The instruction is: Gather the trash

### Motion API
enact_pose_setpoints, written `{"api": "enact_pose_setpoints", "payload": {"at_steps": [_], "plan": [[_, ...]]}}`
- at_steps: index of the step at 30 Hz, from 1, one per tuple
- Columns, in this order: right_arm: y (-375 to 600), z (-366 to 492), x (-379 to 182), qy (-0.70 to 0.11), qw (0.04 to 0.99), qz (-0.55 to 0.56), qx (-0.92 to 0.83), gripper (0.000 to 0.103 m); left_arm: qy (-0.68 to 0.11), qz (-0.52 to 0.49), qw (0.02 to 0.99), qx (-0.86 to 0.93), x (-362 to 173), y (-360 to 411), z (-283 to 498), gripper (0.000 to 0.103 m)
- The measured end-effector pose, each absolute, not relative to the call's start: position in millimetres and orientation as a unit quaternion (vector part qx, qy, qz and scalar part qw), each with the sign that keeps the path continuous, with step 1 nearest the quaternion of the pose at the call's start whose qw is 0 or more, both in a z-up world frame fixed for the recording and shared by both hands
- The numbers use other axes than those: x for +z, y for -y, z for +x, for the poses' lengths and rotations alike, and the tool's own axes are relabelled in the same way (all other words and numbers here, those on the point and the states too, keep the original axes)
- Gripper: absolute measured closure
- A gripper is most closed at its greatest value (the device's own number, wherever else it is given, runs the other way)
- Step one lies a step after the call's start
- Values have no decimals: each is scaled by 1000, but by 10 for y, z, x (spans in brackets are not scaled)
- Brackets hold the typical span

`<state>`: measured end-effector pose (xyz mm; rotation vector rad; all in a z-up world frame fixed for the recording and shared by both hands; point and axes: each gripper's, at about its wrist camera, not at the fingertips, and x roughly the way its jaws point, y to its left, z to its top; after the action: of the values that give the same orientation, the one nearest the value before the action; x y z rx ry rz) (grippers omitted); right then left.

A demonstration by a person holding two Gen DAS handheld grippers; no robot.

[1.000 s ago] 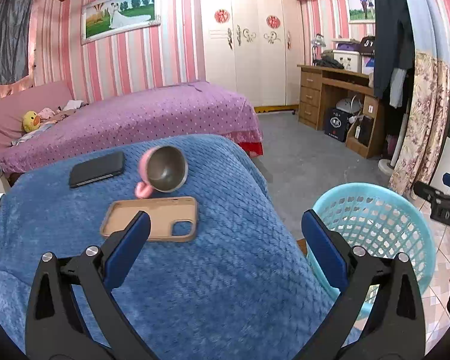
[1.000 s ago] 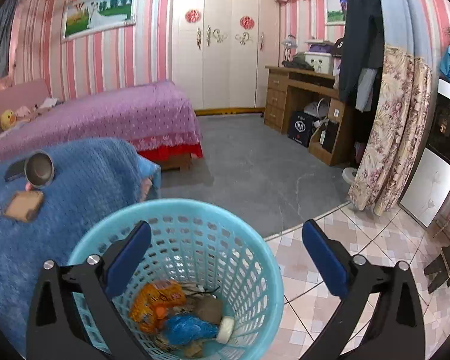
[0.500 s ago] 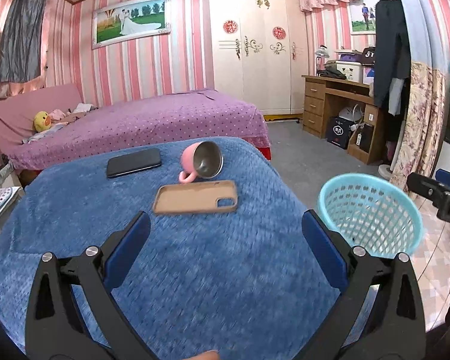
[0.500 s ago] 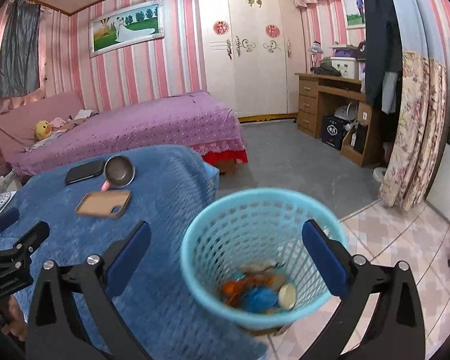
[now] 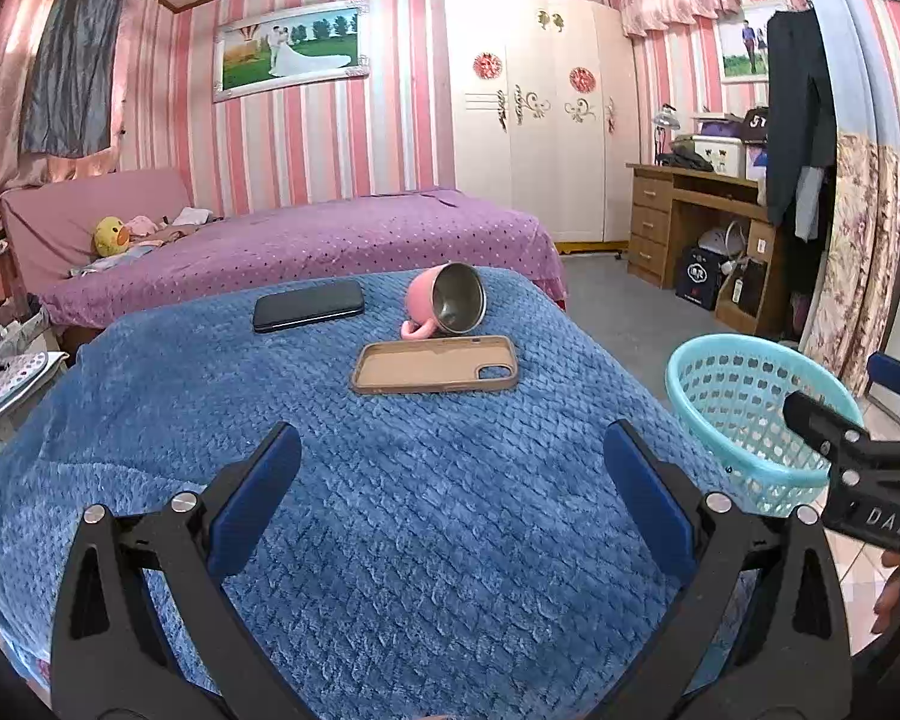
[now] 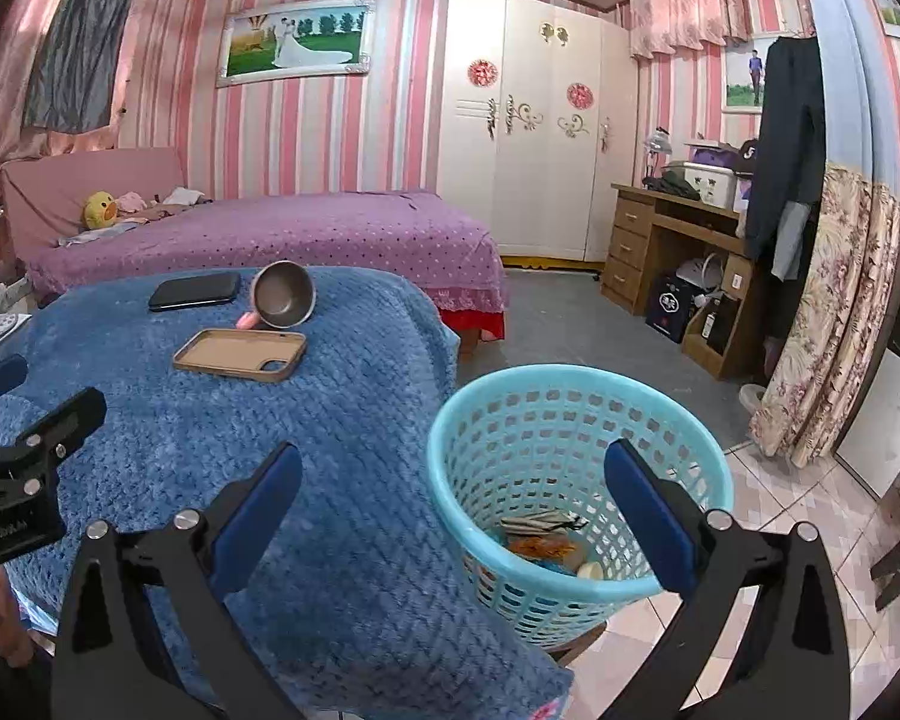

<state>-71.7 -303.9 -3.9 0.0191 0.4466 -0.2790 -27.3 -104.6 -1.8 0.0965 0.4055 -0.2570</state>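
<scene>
Since a second ago both grippers have drawn up and back: the left gripper (image 5: 450, 492), which hung low over the blanket near the case, now sits higher and farther from it, and the right gripper (image 6: 450, 498), which looked straight down into the basket, now sees the basket from the side and above. The left gripper's fingers (image 5: 252, 498) are spread wide with nothing between them, over the blue blanket (image 5: 390, 540) that covers the surface. The right gripper's fingers (image 6: 648, 516) are likewise wide apart and hold nothing; the right one overlaps the near rim of the basket (image 6: 576, 375) in view. The basket stands on the floor just beside the blanket's edge, and trash (image 6: 540, 540) lies at its bottom: a dark striped wrapper, something orange, a bit of blue, a pale round piece. On the blanket lie a tan phone case (image 5: 435, 365), a pink cup (image 5: 447, 303) tipped on its side with its mouth facing the cameras, touching or just behind the case, and a black phone (image 5: 308, 312) to the left, apart from both. Behind is a purple bed (image 5: 306, 246) with a yellow duck toy (image 5: 109, 235) near its head
</scene>
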Motion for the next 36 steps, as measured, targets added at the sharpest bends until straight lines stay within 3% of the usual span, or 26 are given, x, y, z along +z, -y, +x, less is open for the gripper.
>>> {"api": "enact_pose_setpoints", "payload": {"at_steps": [36], "plan": [[2943,-653,-5,-201,970,-8,-135,5,-191,44,973,-125,-57,953,-256,5]]}}
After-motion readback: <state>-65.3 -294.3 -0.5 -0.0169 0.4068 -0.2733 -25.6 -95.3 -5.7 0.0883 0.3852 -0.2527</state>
